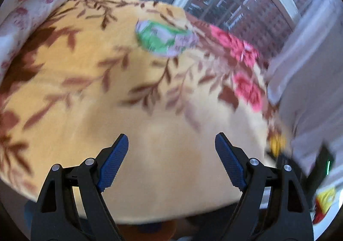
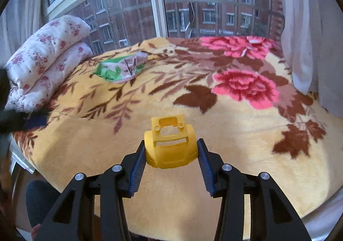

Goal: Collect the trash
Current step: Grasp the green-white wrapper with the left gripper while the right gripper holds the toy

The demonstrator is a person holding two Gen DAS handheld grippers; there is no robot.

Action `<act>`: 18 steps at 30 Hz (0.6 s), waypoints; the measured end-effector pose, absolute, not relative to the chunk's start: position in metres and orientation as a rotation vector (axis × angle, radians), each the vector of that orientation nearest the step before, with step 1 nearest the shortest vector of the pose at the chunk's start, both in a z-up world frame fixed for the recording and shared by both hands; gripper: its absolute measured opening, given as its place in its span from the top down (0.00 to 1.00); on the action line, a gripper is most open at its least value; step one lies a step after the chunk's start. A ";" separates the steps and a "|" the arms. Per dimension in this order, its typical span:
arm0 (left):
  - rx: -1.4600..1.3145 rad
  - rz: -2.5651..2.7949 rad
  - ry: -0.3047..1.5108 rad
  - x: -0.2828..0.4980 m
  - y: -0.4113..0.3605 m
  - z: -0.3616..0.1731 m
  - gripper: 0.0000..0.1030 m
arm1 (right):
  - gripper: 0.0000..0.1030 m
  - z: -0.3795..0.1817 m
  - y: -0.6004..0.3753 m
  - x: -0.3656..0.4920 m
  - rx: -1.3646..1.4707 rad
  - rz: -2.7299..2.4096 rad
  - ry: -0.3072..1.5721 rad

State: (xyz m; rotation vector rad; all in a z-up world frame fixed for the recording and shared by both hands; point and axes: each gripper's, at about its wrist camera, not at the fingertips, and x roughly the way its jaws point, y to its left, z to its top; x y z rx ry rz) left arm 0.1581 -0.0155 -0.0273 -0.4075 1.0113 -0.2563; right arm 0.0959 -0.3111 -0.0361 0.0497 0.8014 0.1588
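A: Left to right. Folded floral quilt (image 2: 46,56) sits at the left edge of the bed. Next, the green-and-white crumpled wrapper (image 2: 121,68) lies on the yellow floral blanket (image 2: 90,146), well apart from both tools.

B: Left gripper (image 1: 171,144)?

A: Jaws spread wide, nothing between them, above bare blanket; wrapper (image 1: 166,39) is far ahead of it. Right gripper (image 2: 170,151) has its pads closed against both sides of a yellow plastic piece (image 2: 170,144), held near the front edge of the bed.

B: Risks?

A: The piece is hard, smooth and curved, and the pads meet only its lower flanks, so it could probably rotate or pop out if the hand swings fast. The wrapper looks thin and flat on plush pile; the left fingers could dig into the blanket and pinch fabric, or push the wrapper away.

B: Unclear bits?

A: The left view is motion-blurred, so print on the wrapper is unreadable. What the yellow piece belongs to can't be told. No bin is visible in either view. Something yellow and red at the left view's lower right is cut off. Dark shapes at the right view's left edge are unidentifiable.
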 end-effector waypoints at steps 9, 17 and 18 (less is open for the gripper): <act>-0.642 -0.024 1.022 0.290 -0.021 -0.031 0.21 | 0.55 -0.033 -0.329 0.073 0.114 0.213 0.771; -0.901 0.185 1.103 0.370 -0.010 -0.075 0.21 | 0.55 -0.050 -0.334 0.078 0.129 0.286 0.800; -0.915 0.204 1.119 0.378 -0.010 -0.080 0.21 | 0.55 -0.052 -0.334 0.080 0.131 0.297 0.803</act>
